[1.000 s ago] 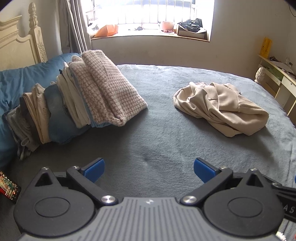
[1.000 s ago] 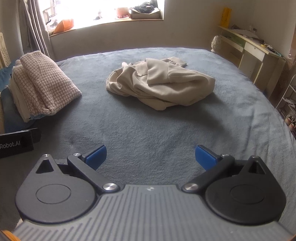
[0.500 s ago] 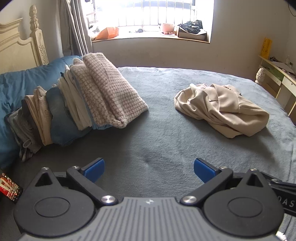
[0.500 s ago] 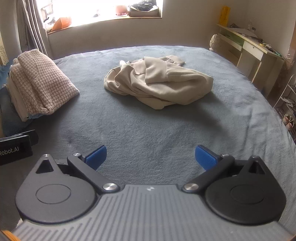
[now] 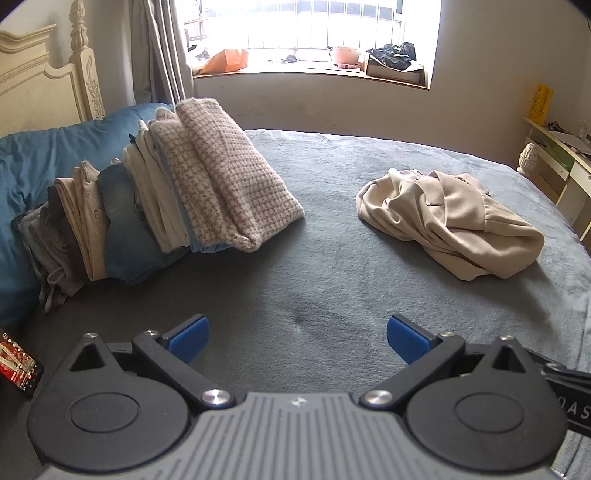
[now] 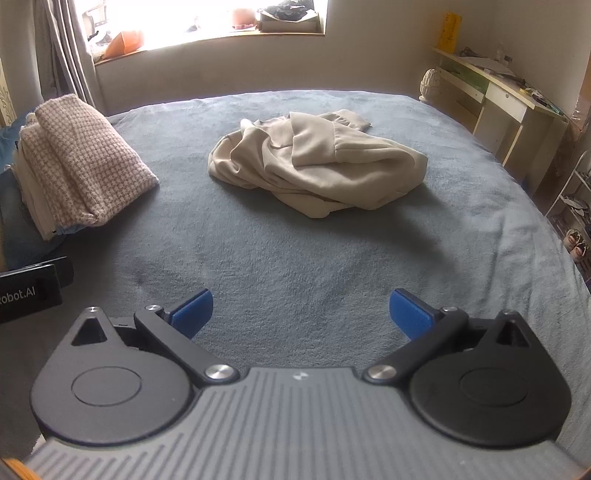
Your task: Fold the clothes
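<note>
Nearest the lens in the left wrist view, the left gripper [image 5: 297, 334] hangs over the grey bedspread [image 5: 314, 295] with its blue-padded jaws spread wide and nothing between them. At the lower left edge of that view a phone [image 5: 16, 363] with a lit red screen lies on the bedspread. In the right wrist view the right gripper [image 6: 301, 310] is likewise over the cover, jaws spread and empty, and a black block lettered "obot.AI" [image 6: 29, 291] juts in from the left edge.

Farther out on the left, a stack of folded clothes [image 5: 155, 206] leans against a blue pillow [image 5: 26, 158]; the top piece is a pink-and-cream houndstooth knit [image 5: 229, 184], with cream, light blue, denim, tan and grey pieces beneath it. The same knit shows in the right wrist view [image 6: 81, 162].

Out in the middle of the bed, well apart from both grippers and from the stack, the crumpled beige garment [image 6: 317, 166] lies unfolded in a loose heap [image 5: 450, 221].

Beyond the bed, a cream headboard [image 5: 44, 88] stands at the left, grey curtains [image 5: 159, 51] hang beside a bright barred window [image 5: 314, 22] whose sill holds clutter, and a cream desk [image 6: 498, 99] stands along the right wall.
</note>
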Demonstrator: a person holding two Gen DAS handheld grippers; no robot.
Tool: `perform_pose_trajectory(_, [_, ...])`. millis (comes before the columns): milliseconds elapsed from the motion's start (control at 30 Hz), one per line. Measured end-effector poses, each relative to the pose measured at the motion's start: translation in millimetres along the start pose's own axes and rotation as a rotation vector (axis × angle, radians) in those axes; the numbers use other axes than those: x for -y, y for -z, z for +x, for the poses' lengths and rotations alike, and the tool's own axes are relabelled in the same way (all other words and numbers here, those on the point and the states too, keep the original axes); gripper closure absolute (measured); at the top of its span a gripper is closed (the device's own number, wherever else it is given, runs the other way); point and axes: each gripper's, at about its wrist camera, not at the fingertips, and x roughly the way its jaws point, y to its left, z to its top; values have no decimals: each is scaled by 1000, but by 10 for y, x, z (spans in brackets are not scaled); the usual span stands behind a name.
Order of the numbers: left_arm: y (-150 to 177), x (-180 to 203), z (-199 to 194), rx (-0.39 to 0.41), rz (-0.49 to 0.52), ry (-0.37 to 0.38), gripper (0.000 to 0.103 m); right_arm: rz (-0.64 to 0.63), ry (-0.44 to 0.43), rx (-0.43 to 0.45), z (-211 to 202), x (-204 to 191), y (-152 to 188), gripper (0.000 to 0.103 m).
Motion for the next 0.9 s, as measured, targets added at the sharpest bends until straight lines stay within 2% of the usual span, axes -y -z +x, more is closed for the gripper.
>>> perform_pose_trajectory(900, [35,-30,83,-20,-8,-17,0,-5,1,17,44,-54,16,1])
